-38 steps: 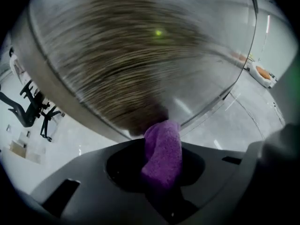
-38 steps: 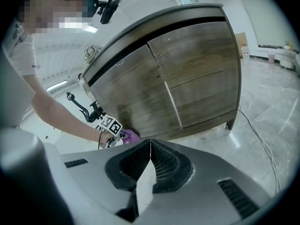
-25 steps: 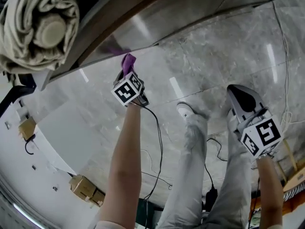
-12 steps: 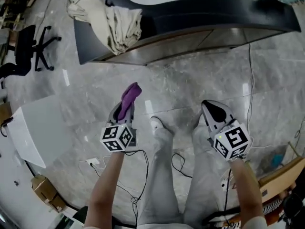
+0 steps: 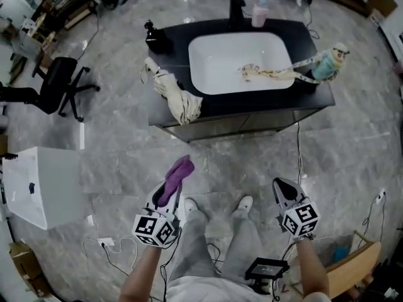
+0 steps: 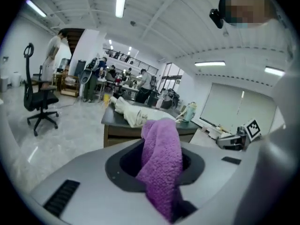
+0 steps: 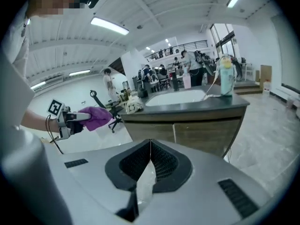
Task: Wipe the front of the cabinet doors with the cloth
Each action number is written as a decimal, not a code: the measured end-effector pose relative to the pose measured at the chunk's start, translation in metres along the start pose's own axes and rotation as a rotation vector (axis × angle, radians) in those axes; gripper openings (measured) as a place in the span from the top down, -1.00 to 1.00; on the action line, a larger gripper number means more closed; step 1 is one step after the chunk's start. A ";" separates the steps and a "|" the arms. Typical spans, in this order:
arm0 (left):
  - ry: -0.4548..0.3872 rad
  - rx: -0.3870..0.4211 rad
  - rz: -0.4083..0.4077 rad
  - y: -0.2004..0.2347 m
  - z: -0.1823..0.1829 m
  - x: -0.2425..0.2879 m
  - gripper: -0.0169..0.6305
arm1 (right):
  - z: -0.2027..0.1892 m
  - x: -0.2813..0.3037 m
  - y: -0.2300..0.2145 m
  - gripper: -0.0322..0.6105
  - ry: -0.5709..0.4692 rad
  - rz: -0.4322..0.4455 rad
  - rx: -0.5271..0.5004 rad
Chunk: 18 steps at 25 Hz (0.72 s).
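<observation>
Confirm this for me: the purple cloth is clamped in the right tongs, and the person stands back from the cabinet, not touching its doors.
Wrong on the side. The purple cloth is clamped in the left tongs, as the left gripper view shows; the right tongs are shut on nothing. The person does stand back from the cabinet, not touching its doors.

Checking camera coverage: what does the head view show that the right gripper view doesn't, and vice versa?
Head view only: the person's shoes and the white box. Right gripper view only: the right hand-held gripper with its jaws shut and nothing between them, plus the ceiling lights. Both: the purple cloth in the left hand-held gripper, the cabinet and the teal bottle.
</observation>
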<state>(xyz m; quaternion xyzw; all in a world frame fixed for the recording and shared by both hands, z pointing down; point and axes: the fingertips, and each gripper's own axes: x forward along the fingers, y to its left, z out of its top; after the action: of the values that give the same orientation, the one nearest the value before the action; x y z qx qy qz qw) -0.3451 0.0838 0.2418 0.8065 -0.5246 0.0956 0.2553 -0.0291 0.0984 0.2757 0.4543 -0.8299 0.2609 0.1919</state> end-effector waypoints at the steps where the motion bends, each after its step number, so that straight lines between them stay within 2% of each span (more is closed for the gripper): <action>1: -0.013 0.033 -0.006 -0.006 0.017 -0.015 0.64 | 0.016 -0.018 0.001 0.82 -0.030 -0.016 0.007; 4: -0.054 0.106 -0.005 -0.024 0.062 -0.054 0.64 | 0.059 -0.072 0.002 0.82 -0.108 -0.074 0.022; 10: -0.161 0.134 -0.037 -0.070 0.133 -0.115 0.64 | 0.107 -0.180 0.018 0.82 -0.230 -0.204 0.069; 13: -0.218 0.163 -0.049 -0.088 0.163 -0.140 0.64 | 0.133 -0.219 0.032 0.82 -0.278 -0.218 0.036; 16: -0.296 0.118 -0.068 -0.094 0.193 -0.161 0.64 | 0.166 -0.240 0.048 0.82 -0.361 -0.209 -0.023; 18: -0.309 0.158 -0.082 -0.103 0.206 -0.169 0.64 | 0.186 -0.247 0.061 0.82 -0.419 -0.202 -0.046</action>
<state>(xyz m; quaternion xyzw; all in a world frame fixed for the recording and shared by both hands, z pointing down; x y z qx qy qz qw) -0.3490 0.1453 -0.0371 0.8499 -0.5150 0.0008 0.1113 0.0306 0.1746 -0.0239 0.5749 -0.8076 0.1216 0.0509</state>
